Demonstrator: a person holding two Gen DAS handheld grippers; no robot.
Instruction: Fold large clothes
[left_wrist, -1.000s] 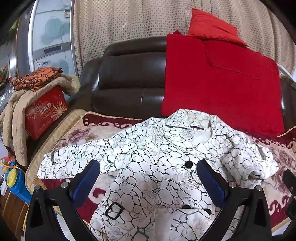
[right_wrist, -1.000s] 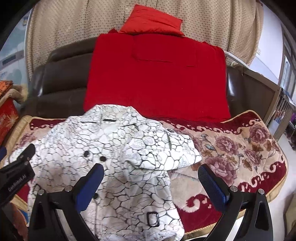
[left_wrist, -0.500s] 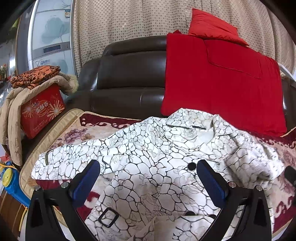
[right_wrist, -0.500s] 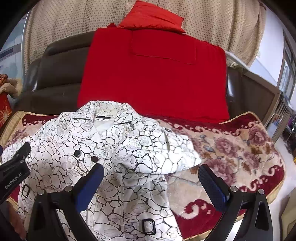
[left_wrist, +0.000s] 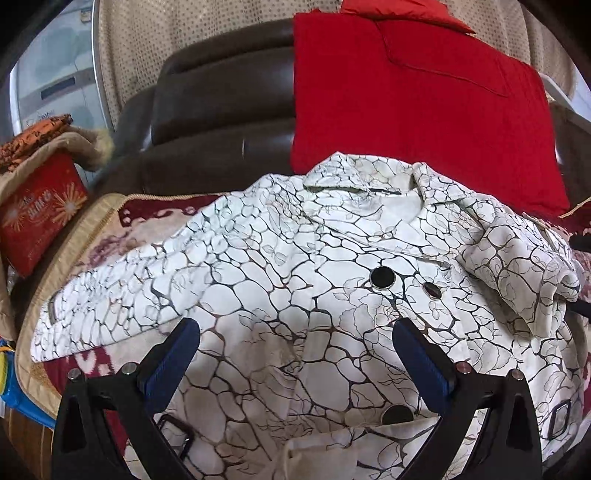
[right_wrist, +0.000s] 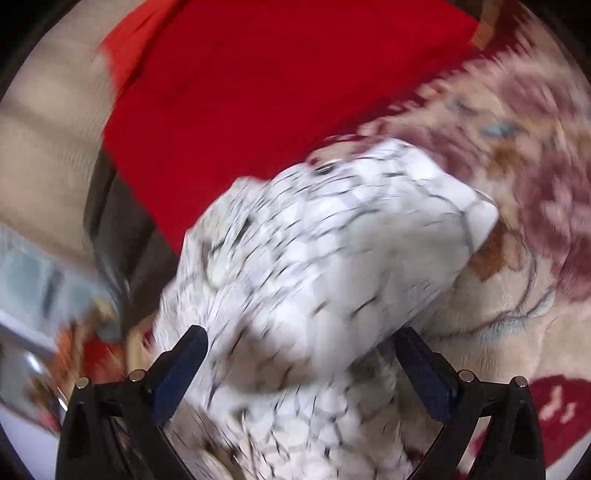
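Note:
A white coat (left_wrist: 280, 266) with a black crackle print and dark buttons lies front-up on a sofa seat, its collar toward the backrest. Its left sleeve (left_wrist: 110, 299) stretches out flat to the left; the right sleeve (left_wrist: 524, 266) lies bunched on the chest. My left gripper (left_wrist: 295, 343) hovers open over the coat's middle, nothing between its blue pads. The right wrist view is motion-blurred: my right gripper (right_wrist: 301, 354) is open, tilted, close over the bunched right sleeve (right_wrist: 332, 251), which fills the gap between the fingers without being clamped.
A red blanket (left_wrist: 413, 107) and red cushion (left_wrist: 399, 11) lean on the dark leather backrest (left_wrist: 221, 99). A floral red-and-beige cover (right_wrist: 517, 184) lies over the seat. At the left stand a red box (left_wrist: 40, 210) with folded cloth on it, and a blue toy (left_wrist: 14, 387).
Both grippers have moved in closer over the coat. The right gripper has swung fast and rolled toward the bunched right sleeve, blurring its view. The coat has not been taken hold of.

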